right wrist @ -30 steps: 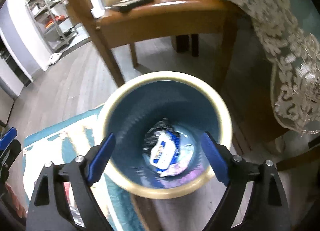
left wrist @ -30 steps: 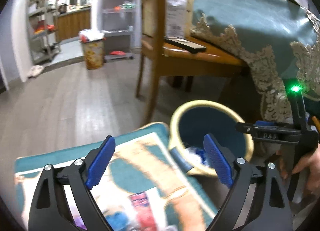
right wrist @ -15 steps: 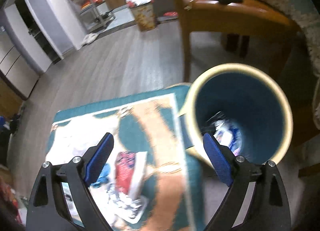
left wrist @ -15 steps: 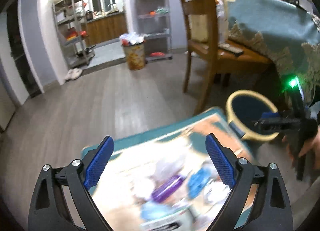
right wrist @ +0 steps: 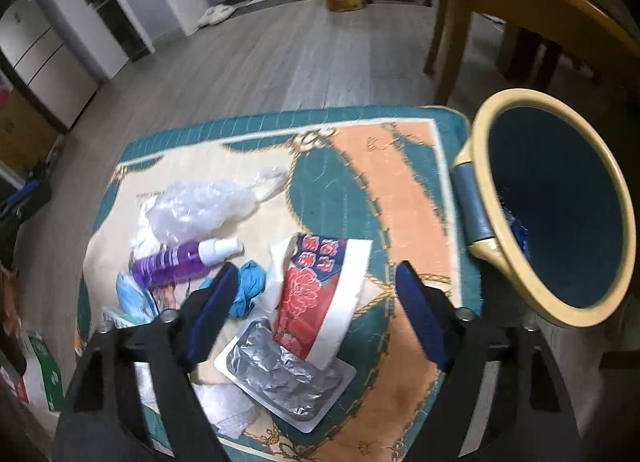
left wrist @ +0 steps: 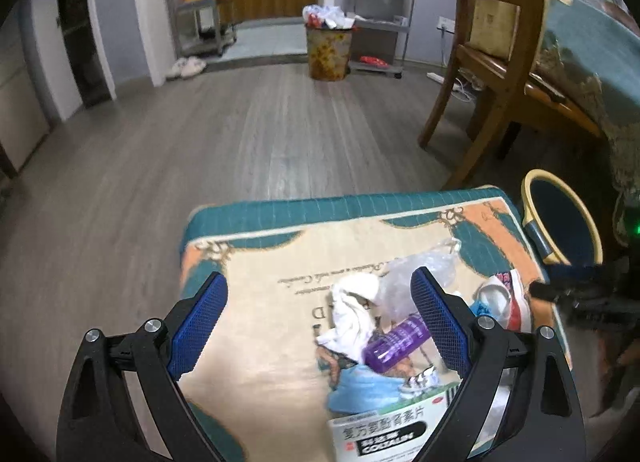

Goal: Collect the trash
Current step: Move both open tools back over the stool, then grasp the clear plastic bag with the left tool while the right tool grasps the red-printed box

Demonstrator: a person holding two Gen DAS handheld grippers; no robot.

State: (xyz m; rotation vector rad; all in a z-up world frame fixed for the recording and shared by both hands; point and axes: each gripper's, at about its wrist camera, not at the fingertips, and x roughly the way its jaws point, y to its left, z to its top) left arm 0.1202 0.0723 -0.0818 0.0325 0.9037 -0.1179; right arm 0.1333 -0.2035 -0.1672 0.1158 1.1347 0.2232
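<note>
Trash lies on a teal and peach floor mat point(left wrist: 280, 218): a white tissue point(left wrist: 352, 314), a clear plastic bag point(right wrist: 204, 206), a purple spray bottle point(right wrist: 176, 262), a crumpled blue cloth point(right wrist: 248, 286), a red floral wrapper point(right wrist: 316, 294), a silver blister pack point(right wrist: 284, 378) and a medicine box point(left wrist: 384, 430). My left gripper point(left wrist: 318, 322) hangs open above the tissue and bottle. My right gripper point(right wrist: 316, 314) is over the floral wrapper with its jaws closing and its pads clear of it. A blue bin with a cream rim point(right wrist: 480, 134) stands at the mat's right edge with trash point(right wrist: 518, 230) inside.
A wooden chair point(left wrist: 492, 74) and a table under a teal lace-edged cloth point(left wrist: 592, 62) stand right of the mat. A full patterned bin point(left wrist: 328, 50), metal shelves point(left wrist: 200, 2) and white shoes point(left wrist: 186, 66) are across the wood floor. A green box point(right wrist: 40, 362) lies left of the mat.
Both grippers have swung left, away from the bin, and now hang over the trash on the mat. The right jaws stand narrower than before.
</note>
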